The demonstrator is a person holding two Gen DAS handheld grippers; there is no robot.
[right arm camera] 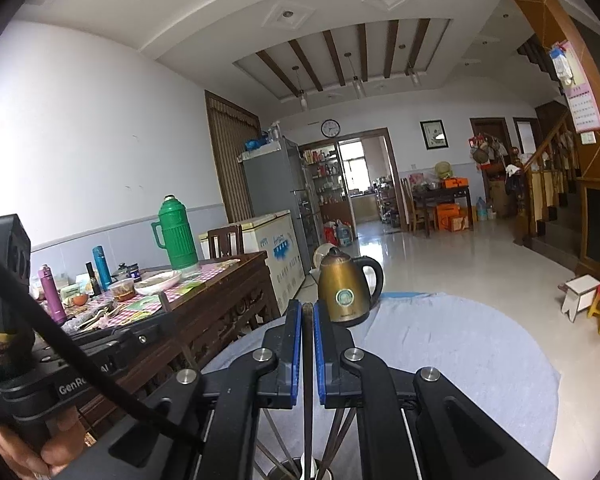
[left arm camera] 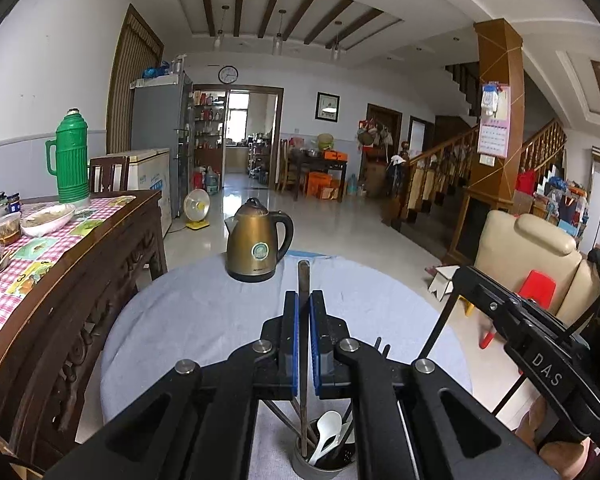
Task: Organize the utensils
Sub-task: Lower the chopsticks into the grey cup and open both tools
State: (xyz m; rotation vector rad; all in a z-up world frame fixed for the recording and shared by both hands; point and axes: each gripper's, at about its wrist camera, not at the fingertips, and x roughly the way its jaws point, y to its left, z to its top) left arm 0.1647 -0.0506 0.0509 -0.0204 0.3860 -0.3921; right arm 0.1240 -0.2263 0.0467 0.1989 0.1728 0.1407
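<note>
A dark, thin chopstick [left arm camera: 303,280] is clamped between the blue pads of the left hand-held gripper [left arm camera: 304,300], jaws nearly closed on it. Its top pokes above the fingertips and its lower end runs down into the metal utensil cup [left arm camera: 324,466] at the bottom edge of the view. A second dark stick [right arm camera: 308,320] is pinched the same way in the right hand-held gripper [right arm camera: 308,312], jaws almost shut, with its lower end reaching toward the cup rim [right arm camera: 288,466], only partly seen.

The step in hand is judged to be lowering both sticks into the cup. It is best done with each stick kept near upright and centred over the opening, then released only once the tip is inside the rim. The two grippers sit close together, so a slow descent is advised to avoid bumping frames or tipping the cup.

Materials: the sticks look smooth, slim, straight, probably wood or lacquer, and slippery against the ribbed blue pads. The cup is a grey metal cylinder, apparently perforated inside. A glossy white plastic spoon [left arm camera: 327,428] and dark utensils are already standing in it. The round worktop [left arm camera: 204,312] is covered in pale grey-blue cloth, soft and slightly wrinkled. A bronze-coloured metal kettle [left arm camera: 256,240] with a black handle stands at its far edge.
</note>
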